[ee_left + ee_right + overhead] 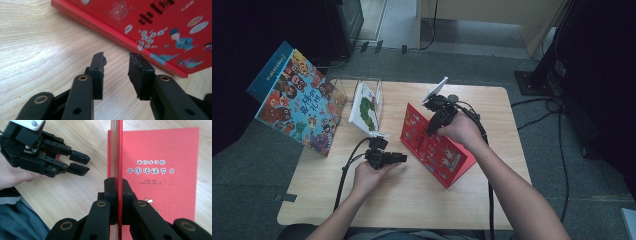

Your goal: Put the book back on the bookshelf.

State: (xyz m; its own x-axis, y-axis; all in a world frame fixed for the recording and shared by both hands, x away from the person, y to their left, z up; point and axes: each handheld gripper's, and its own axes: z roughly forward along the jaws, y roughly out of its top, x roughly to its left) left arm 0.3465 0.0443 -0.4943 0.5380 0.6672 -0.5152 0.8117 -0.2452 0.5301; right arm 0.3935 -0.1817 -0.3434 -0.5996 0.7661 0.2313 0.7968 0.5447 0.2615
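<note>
Right gripper view, right gripper (pixel 119 185) clamping red book (pixel 160 170)

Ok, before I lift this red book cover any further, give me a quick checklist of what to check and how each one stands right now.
1. Right gripper clamped on the cover edge of the red book: ok, jaws pinch the raised cover.
2. Left gripper free of the book: ok, jaws apart with nothing between them, just short of the book's edge.
3. Book resting on the table: ok, its lower part lies flat on the wood.
4. Room to swing the cover open: ok, bare wood beside the book, with the left gripper close by.
5. Book stand with the white book out of the way: ok, it sits apart to the left.
6. Pages under the cover staying down: cannot tell.
</note>
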